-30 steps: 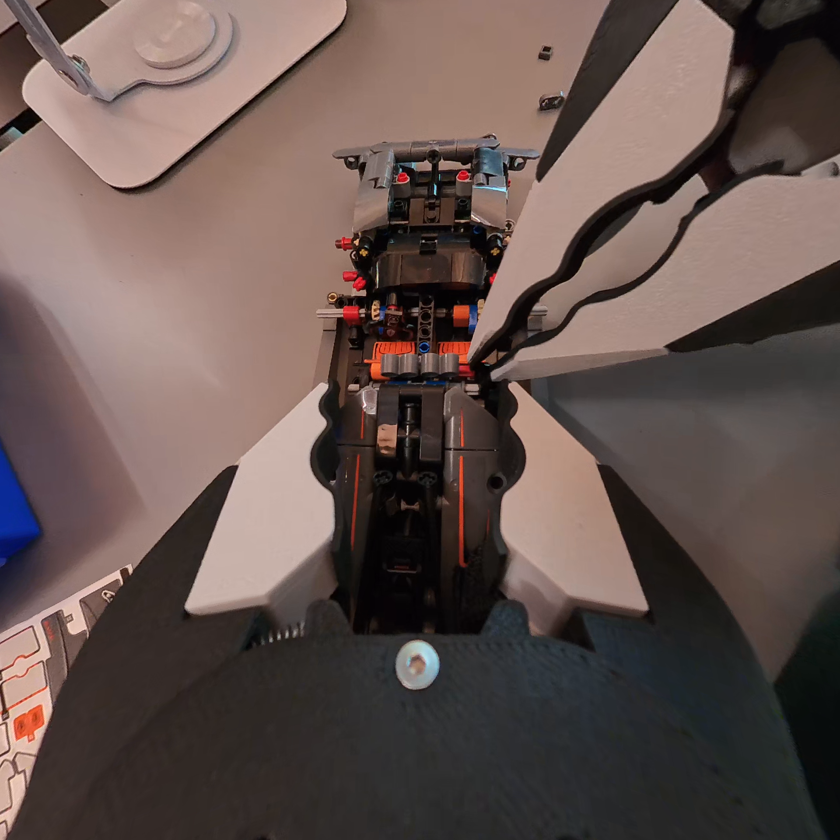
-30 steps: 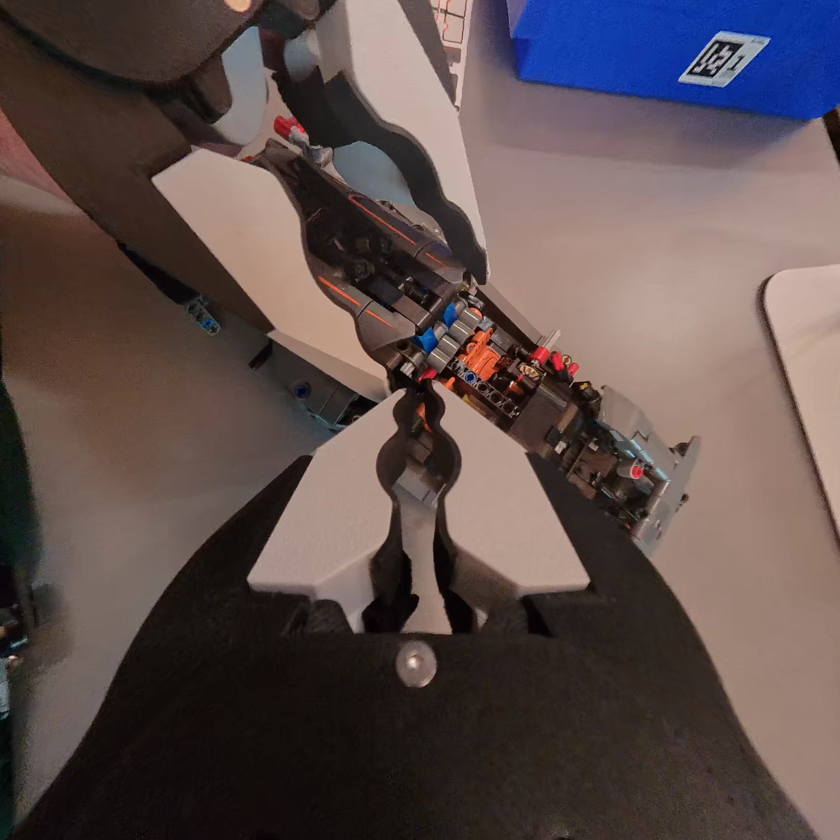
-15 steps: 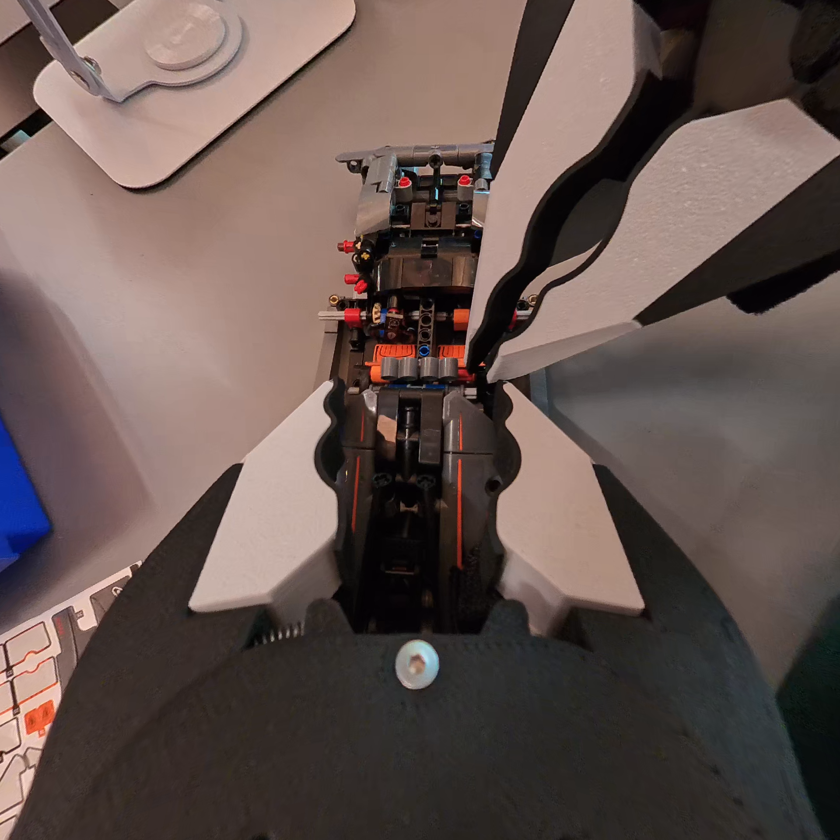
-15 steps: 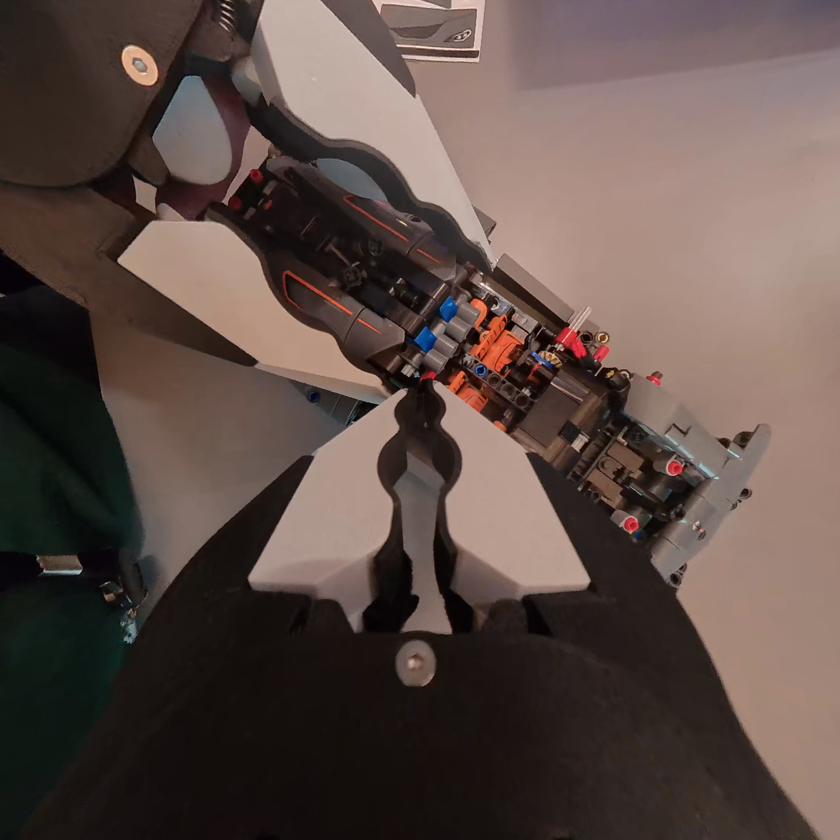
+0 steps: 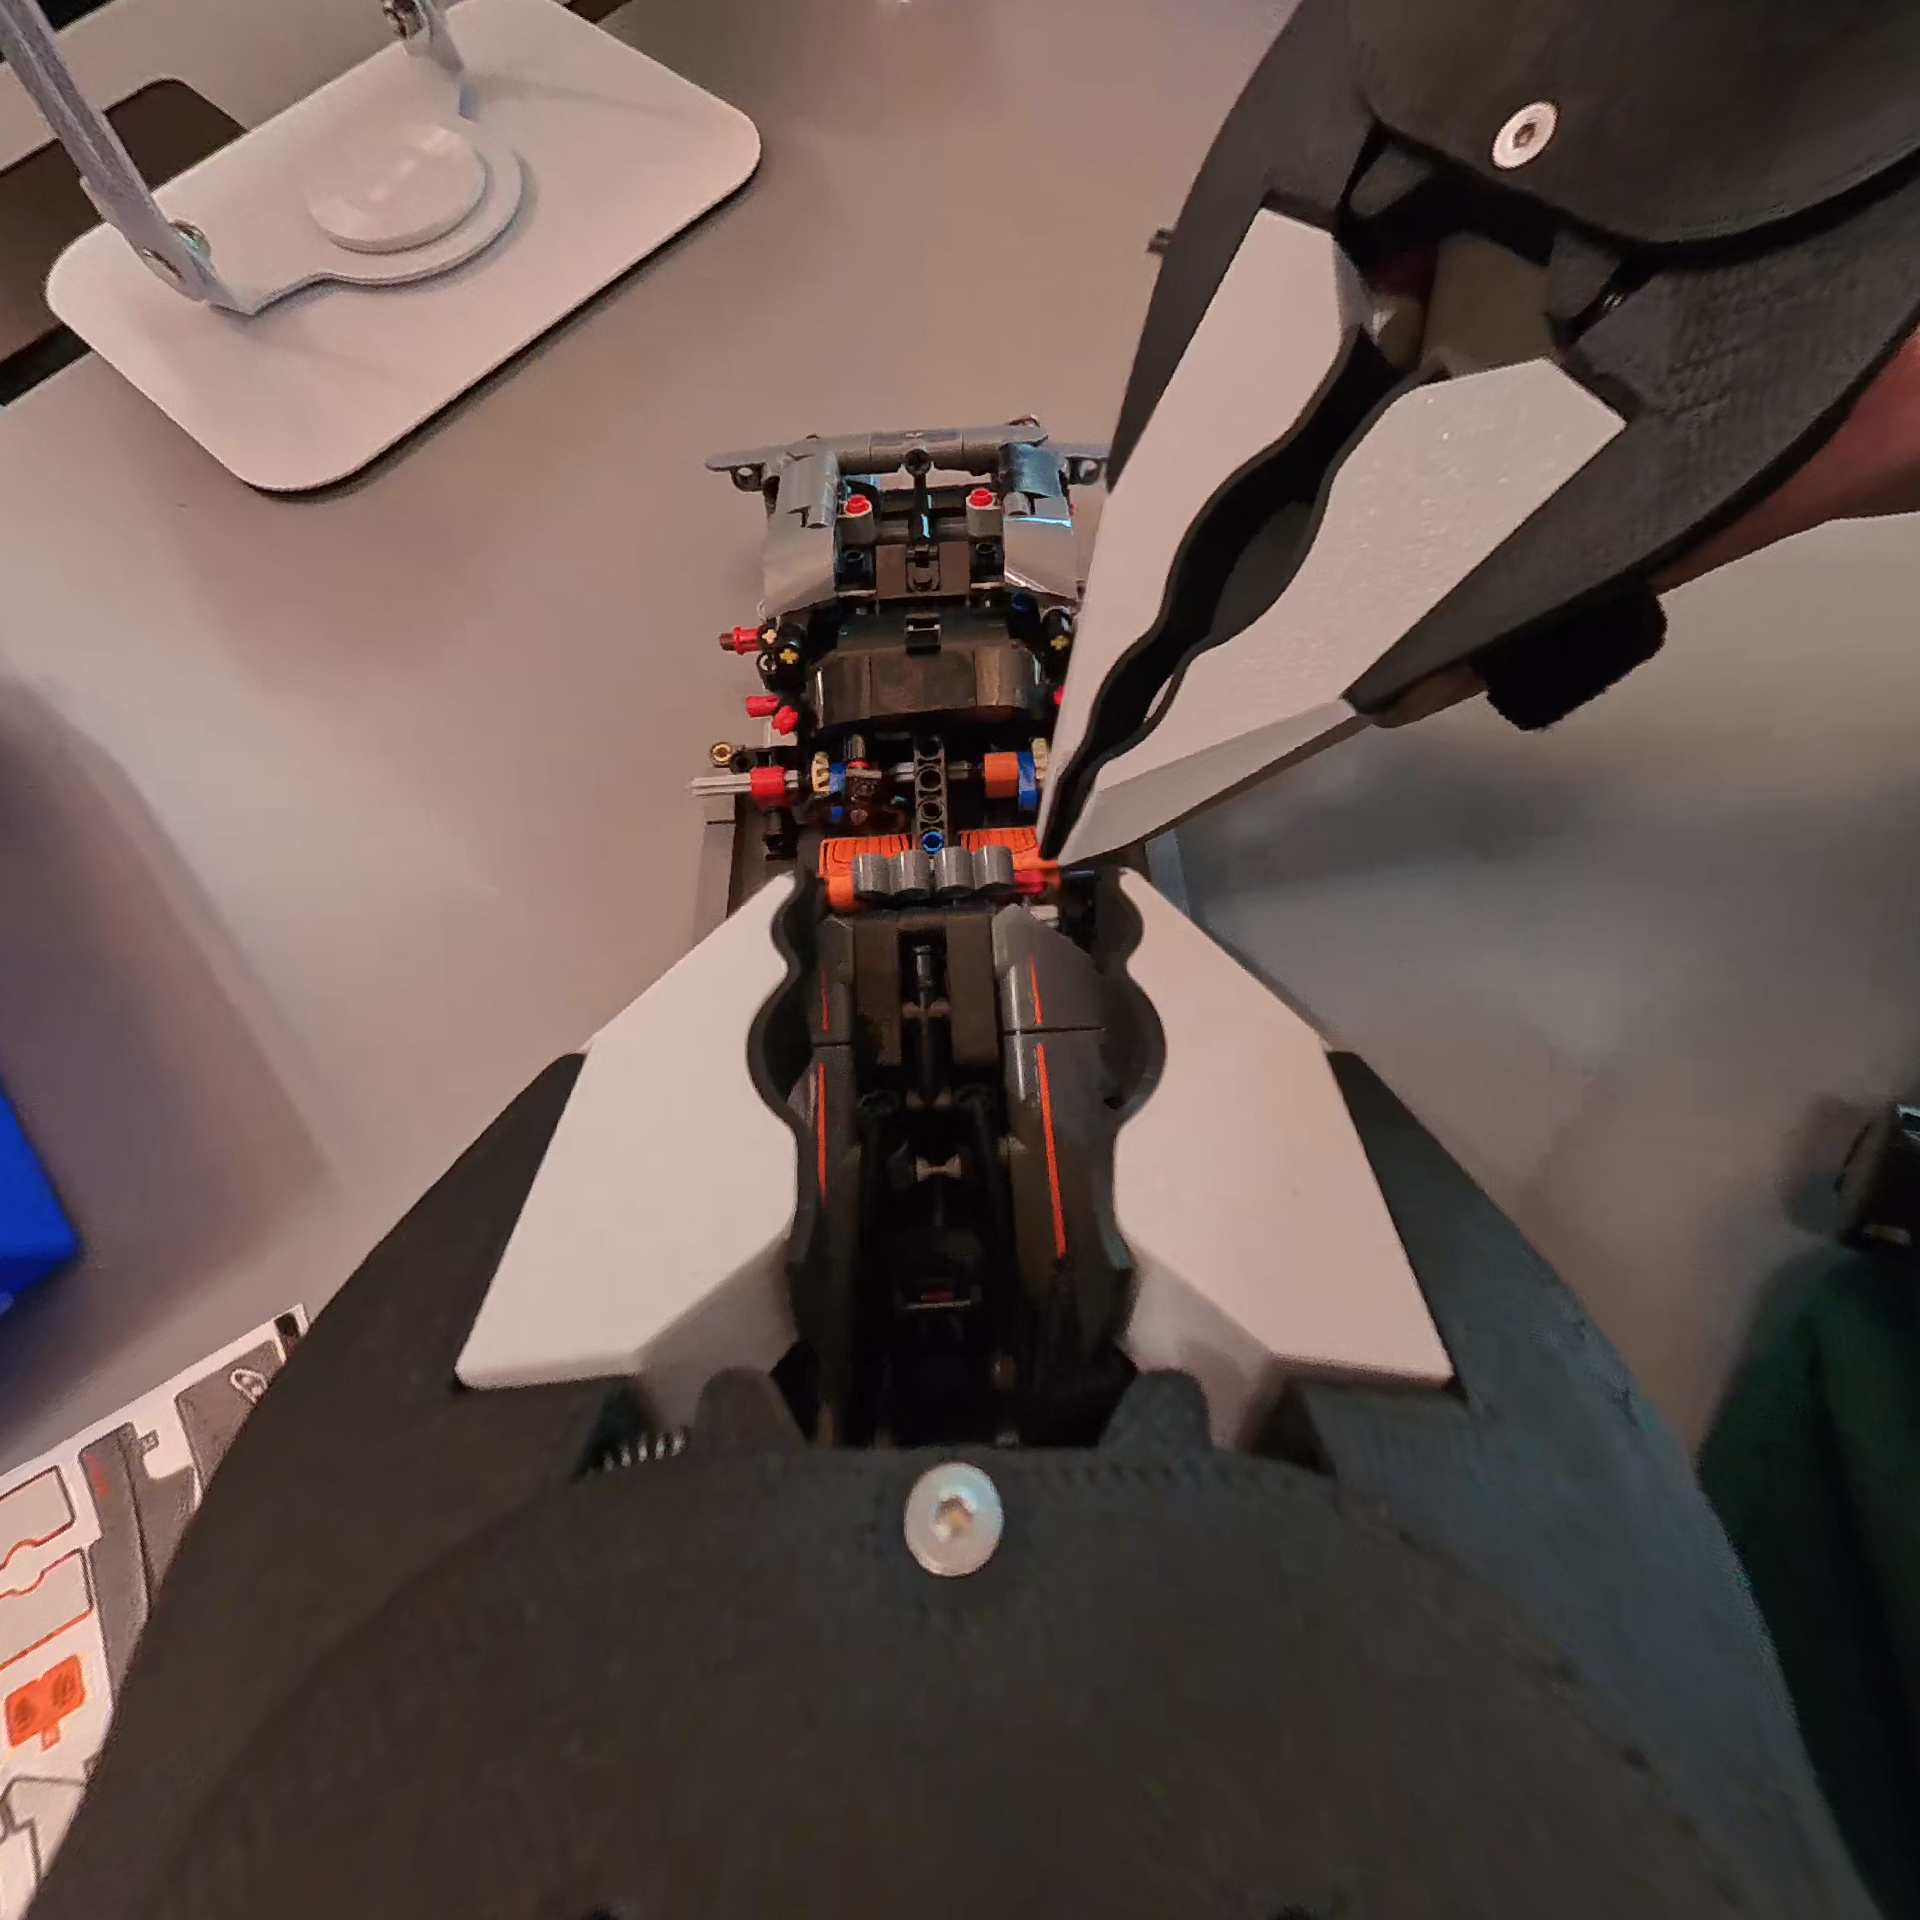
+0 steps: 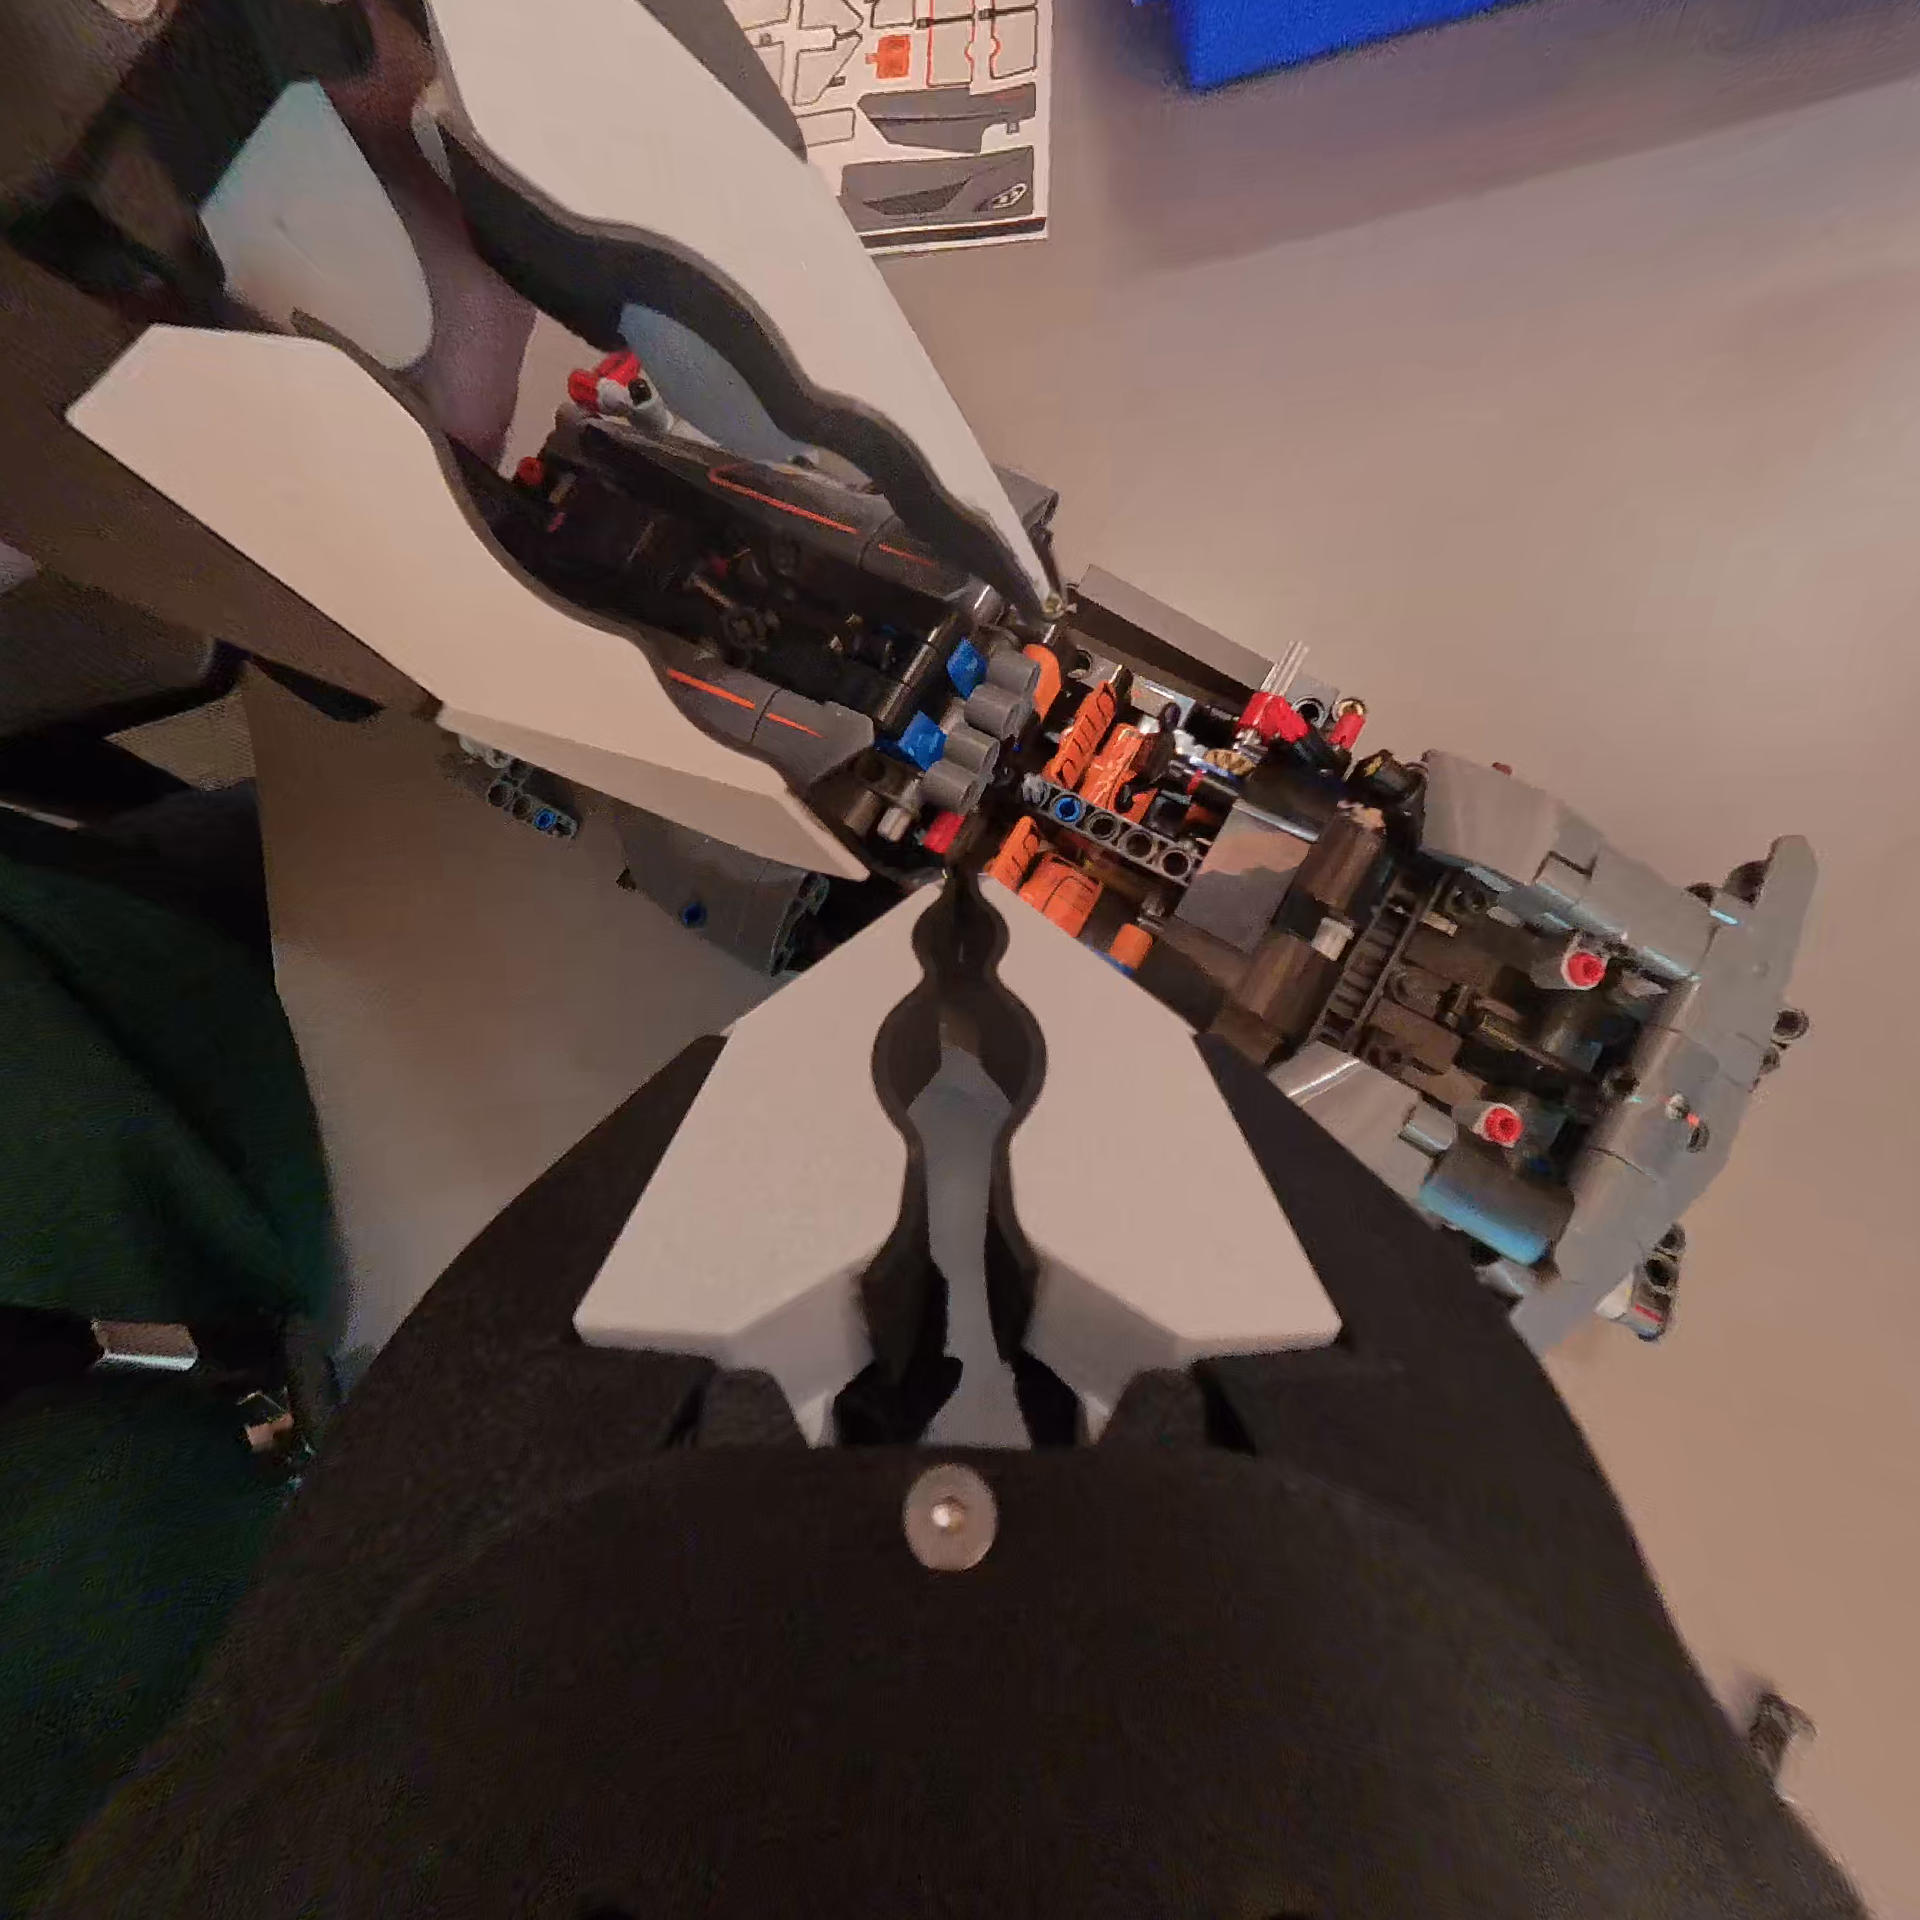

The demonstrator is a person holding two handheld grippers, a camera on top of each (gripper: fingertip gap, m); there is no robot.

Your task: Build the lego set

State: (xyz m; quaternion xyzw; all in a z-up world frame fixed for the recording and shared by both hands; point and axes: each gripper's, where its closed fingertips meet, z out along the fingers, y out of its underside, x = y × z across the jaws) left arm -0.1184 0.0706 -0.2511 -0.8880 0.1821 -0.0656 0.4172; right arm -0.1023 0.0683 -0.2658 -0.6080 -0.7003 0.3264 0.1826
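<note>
The lego car model (image 5: 914, 644) is dark with orange lines, a grey tail and orange and red inner parts. My left gripper (image 5: 951, 883) is shut on its dark nose, one finger on each side. My right gripper (image 5: 1049, 852) comes in from the upper right, shut, with its tips on a small red pin (image 5: 1031, 881) at the right end of a row of grey cylinders (image 5: 930, 871). In the right wrist view my right gripper (image 6: 961, 883) pinches the red pin (image 6: 943, 831) against the model (image 6: 1299, 883), which the left gripper (image 6: 945, 732) holds from the upper left.
A white stand base (image 5: 395, 239) lies at the back left of the grey table. A blue box (image 6: 1351, 31) and a sticker sheet (image 6: 935, 125) lie on the left side. A loose grey lego part (image 6: 727, 894) lies under the model. A green sleeve (image 5: 1818, 1507) is at the right.
My right gripper has swung from a flat approach to a steeper one from above, its tips staying at the right end of the grey row. The model looks closer in the right wrist view.
</note>
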